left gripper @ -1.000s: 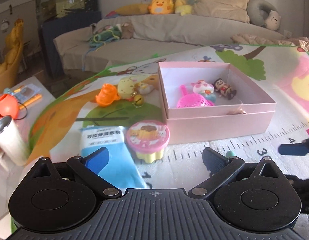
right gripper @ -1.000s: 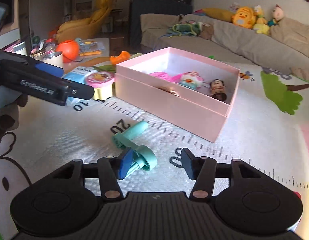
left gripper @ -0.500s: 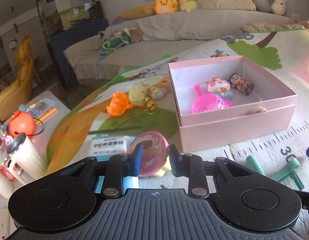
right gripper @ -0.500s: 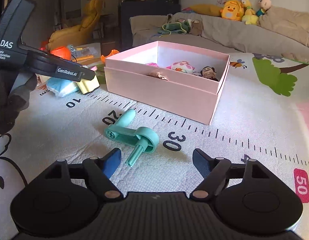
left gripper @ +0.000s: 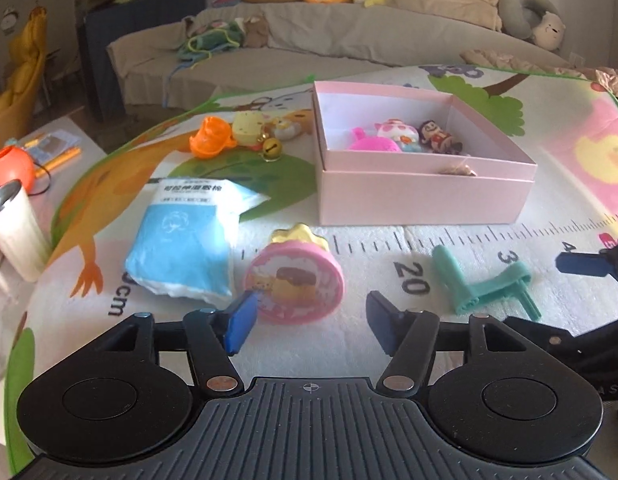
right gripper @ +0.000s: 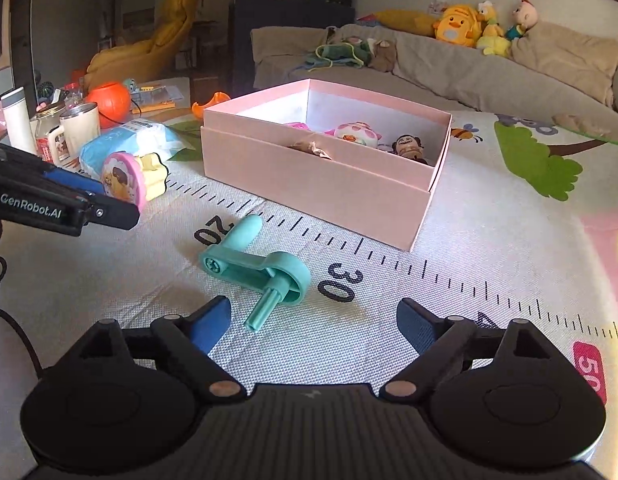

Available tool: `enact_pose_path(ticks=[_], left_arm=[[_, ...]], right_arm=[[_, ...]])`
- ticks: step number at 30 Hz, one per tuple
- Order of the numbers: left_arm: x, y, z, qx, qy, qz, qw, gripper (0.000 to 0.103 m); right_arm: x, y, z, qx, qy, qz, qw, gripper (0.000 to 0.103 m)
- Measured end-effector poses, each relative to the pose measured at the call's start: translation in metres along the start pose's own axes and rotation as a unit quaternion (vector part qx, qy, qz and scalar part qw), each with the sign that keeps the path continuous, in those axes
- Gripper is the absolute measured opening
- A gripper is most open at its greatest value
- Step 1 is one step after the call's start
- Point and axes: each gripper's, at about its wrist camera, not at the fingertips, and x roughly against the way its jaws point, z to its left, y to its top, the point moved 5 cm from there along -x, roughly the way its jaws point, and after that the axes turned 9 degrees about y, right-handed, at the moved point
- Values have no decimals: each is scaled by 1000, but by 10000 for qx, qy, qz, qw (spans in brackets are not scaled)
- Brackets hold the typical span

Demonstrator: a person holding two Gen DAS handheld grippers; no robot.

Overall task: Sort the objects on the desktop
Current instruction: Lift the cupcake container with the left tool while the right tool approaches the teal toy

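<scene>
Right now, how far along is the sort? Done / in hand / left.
Done: the pink box holds a pink scoop and two figurines.
In hand: nothing. The left gripper is open at the tipped pudding cup; the right gripper is open by the teal crank.
Left: those two, the blue pack, the orange toy, the yellow toy.

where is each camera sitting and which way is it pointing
Left wrist: on the left gripper, low over the mat, facing the pudding cup and pink box; its own open fingers show.
Right wrist: on the right gripper, facing the teal crank; its open fingers and the left gripper show.
Shared: box, cup, crank.
</scene>
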Motion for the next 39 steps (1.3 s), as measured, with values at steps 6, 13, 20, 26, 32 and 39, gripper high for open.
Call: enact_pose_path(ticks=[6, 13, 20, 26, 32, 39], left_arm=[[-13, -1, 14, 181, 97, 119, 9997, 73], [-19, 3, 7, 223, 100, 68, 9997, 77], [-34, 15, 0, 342, 103, 305, 9989, 64], [-16, 2, 7, 384, 217, 446, 9980, 61], [17, -19, 20, 615, 414, 460, 9962, 61], [58, -30, 11, 569, 181, 285, 9978, 61]], right_arm=[[0, 0, -3, -42, -64, 15, 10000, 96], [-2, 0, -6, -183, 11, 68, 9998, 99], [-5, 6, 2, -48, 80, 103, 9999, 99], [-20, 27, 19, 100, 248, 79, 9996, 97], [-34, 37, 23, -69, 368, 331, 9988, 58], [1, 33, 30, 242, 412, 401, 9981, 27]])
